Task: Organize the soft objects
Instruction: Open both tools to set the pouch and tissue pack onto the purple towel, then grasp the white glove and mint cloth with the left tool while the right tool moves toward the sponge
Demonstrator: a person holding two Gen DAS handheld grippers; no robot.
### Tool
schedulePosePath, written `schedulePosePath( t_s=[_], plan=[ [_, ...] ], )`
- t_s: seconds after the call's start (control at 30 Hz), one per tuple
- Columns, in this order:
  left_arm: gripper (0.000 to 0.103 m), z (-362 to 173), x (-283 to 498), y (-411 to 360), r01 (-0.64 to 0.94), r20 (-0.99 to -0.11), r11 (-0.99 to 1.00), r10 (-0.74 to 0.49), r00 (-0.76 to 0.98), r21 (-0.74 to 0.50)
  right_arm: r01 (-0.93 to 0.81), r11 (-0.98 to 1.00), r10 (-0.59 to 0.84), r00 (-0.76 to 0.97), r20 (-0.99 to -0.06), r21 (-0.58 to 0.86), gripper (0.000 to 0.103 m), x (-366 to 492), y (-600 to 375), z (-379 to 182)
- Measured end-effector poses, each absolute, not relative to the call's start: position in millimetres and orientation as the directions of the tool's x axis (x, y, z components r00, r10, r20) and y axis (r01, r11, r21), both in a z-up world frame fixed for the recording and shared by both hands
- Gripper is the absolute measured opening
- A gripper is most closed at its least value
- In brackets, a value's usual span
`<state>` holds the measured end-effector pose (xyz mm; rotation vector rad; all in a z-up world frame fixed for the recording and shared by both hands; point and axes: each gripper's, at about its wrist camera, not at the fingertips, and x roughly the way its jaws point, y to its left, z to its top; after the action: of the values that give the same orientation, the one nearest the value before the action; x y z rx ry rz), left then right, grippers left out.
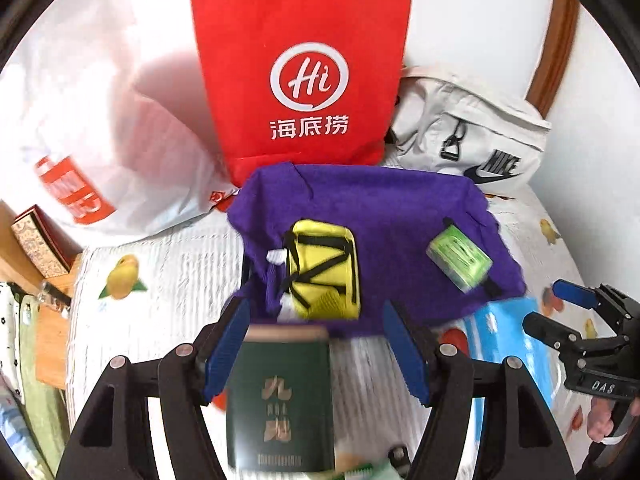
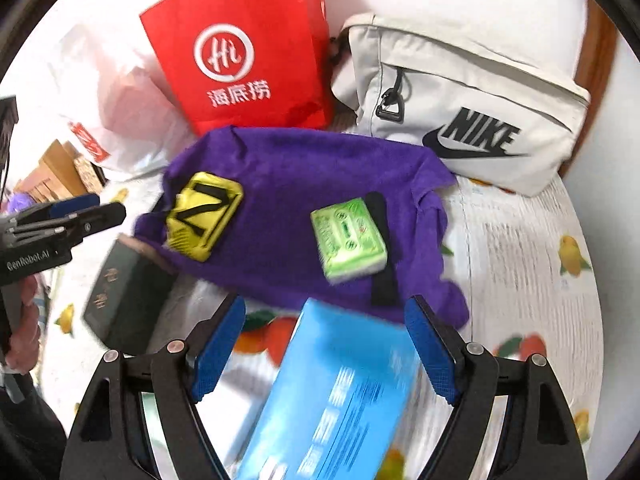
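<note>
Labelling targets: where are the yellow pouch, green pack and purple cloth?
yellow pouch (image 1: 322, 270), left wrist view, its front face
green pack (image 2: 348, 237), right wrist view, its top face
purple cloth (image 2: 288, 168), right wrist view, bare middle

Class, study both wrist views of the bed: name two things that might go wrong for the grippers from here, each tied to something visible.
1. The yellow pouch and green tissue pack lie loose on the purple cloth; lifting the cloth would likely tip them off.
2. The left gripper hangs open over the dark green box, the right gripper open over the blue box. Both views are blurred, so a closing grasp may land off-centre.
</note>
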<state>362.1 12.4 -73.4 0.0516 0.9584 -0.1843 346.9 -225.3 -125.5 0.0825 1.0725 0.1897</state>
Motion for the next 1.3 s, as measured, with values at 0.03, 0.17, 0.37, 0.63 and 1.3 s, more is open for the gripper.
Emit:
schedulePosePath(
  t_s=[0.03,0.17,0.37,0.63,1.3],
  plan=[
    [0.067,-70.7,355.3,14.1,0.179,-0.814,0.983,-0.142,0.564,-0.047,-0.11,0.979,0.206,0.466,-0.861,0.175,0.08,341.7,-225.6,-123.5],
    [0.067,-66.7,324.0,21.4,0.172,-0.827,0.98,-0.18,0.533,-0.103,-0.087,0.977,0.212,0.468,-0.858,0.193,0.08,308.9,-226.9,-115.1],
    [0.067,-82.6,266.6,23.9,0.189,-0.849,0.972,-0.218,0.482,-0.142,-0.078,0.98,0.195,0.505,-0.841,0.181,0.08,248.3,-227.5,-98.9],
    [0.067,-134.7,212.7,-15.1,0.282,-0.886,0.946,-0.263,0.381,-0.16,-0.063,0.973,0.221,0.52,-0.825,0.221,0.08,187.2,-233.0,-103.4],
    [0.013,-181.9,180.8,-40.0,0.375,-0.882,0.926,-0.208,0.422,-0.039,-0.027,0.979,0.193,0.45,-0.872,0.202,0.08,127.9,-235.5,-161.9]
  ],
)
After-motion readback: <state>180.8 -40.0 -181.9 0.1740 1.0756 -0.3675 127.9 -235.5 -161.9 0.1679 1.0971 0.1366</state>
